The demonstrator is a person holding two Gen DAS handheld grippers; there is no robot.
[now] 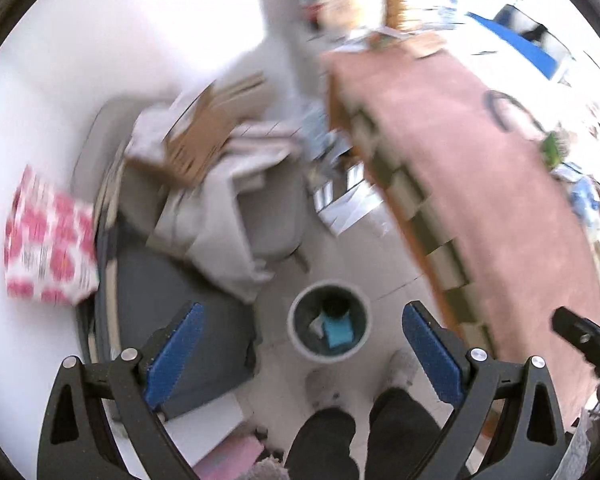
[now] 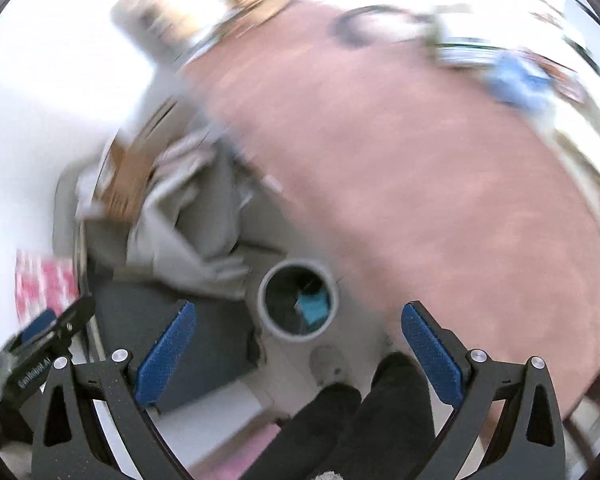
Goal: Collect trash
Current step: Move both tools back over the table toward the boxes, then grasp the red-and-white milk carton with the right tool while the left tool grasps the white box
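Observation:
A round grey trash bin (image 1: 300,344) stands on the floor below both grippers, with a teal-blue item (image 1: 338,332) and pale scraps inside. It also shows in the right wrist view (image 2: 265,312), with the teal item (image 2: 314,307). My left gripper (image 1: 302,354) is open and empty, held high above the bin. My right gripper (image 2: 298,354) is open and empty, also above the bin. The right gripper's tip (image 1: 580,334) shows at the right of the left wrist view. The left gripper's body (image 2: 48,344) shows at the left of the right wrist view.
A table with a pink cloth (image 1: 480,168) runs along the right, with a plant, a cable and blue items at its far end. A grey chair (image 1: 180,280) piled with cardboard (image 1: 204,132) and grey cloth stands left. The person's legs (image 1: 364,432) are below. A pink-patterned bag (image 1: 48,240) is far left.

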